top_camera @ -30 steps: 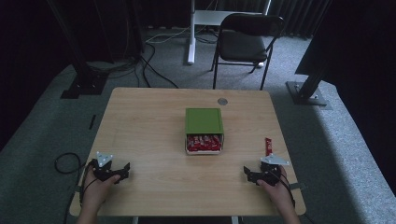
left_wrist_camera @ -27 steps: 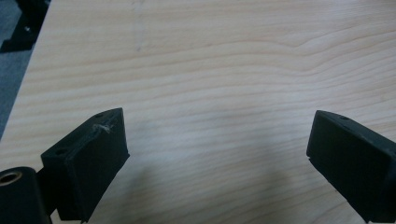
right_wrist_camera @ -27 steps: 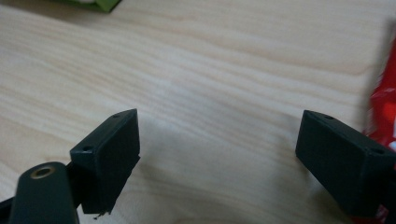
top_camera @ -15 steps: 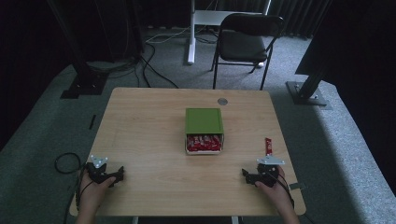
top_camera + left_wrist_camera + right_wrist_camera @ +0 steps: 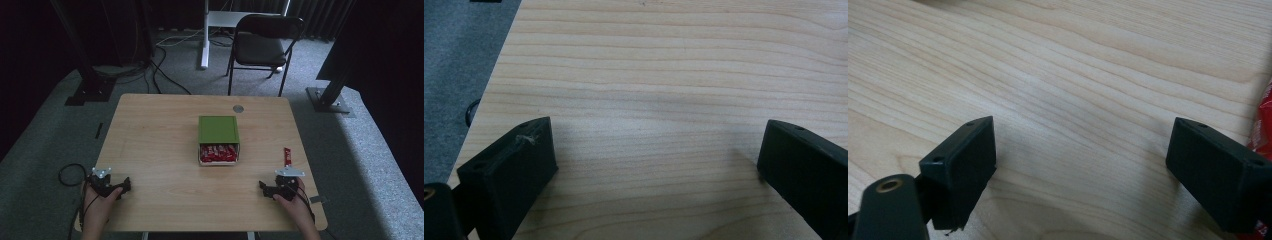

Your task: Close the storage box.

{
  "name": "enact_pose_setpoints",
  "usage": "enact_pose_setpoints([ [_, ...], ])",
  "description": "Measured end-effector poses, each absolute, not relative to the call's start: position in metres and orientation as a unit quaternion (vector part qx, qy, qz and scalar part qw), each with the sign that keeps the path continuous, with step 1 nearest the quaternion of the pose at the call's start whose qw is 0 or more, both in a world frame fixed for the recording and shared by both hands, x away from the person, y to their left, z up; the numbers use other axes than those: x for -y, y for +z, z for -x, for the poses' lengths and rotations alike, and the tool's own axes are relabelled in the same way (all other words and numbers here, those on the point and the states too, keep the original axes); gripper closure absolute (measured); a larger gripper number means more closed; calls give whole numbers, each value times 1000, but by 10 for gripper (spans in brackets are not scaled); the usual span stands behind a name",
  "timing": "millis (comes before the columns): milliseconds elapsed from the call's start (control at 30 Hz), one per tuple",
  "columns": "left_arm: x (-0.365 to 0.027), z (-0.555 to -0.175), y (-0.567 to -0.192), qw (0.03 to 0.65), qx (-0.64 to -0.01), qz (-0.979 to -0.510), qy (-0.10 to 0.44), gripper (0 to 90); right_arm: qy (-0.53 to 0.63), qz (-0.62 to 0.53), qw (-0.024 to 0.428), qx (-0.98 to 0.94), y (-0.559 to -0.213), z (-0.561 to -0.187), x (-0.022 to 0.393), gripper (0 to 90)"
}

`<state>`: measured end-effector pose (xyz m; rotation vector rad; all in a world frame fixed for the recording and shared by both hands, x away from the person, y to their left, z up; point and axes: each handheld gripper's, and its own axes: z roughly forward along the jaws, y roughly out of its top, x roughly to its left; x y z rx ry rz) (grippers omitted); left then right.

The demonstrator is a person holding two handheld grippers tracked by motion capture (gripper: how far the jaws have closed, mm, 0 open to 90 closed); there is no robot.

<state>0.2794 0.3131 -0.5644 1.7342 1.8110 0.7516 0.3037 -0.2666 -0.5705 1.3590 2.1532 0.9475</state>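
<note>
Wooden bench (image 5: 160, 145) carries a green box (image 5: 218, 130) at the centre of the high view, its open near end showing red wrapped bars (image 5: 217, 152). One loose red bar (image 5: 287, 156) lies at centre right, just above the right gripper (image 5: 265, 188), which rests low at the lower right with jaws spread wide over bare wood. At the lower left, the left gripper (image 5: 122, 186) sits near the bench edge, jaws likewise apart and holding nothing.

Your wooden table (image 5: 150, 135) stands on grey carpet (image 5: 45, 145); a black folding chair (image 5: 265, 47) sits beyond it in dim light.
</note>
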Motion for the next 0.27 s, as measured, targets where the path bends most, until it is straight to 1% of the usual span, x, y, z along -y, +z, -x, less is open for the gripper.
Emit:
enact_pose_setpoints([
  [267,-313,-279,-564,258,-670,-638,278,29,341,-489,211,-775,-571,-304,267,120],
])
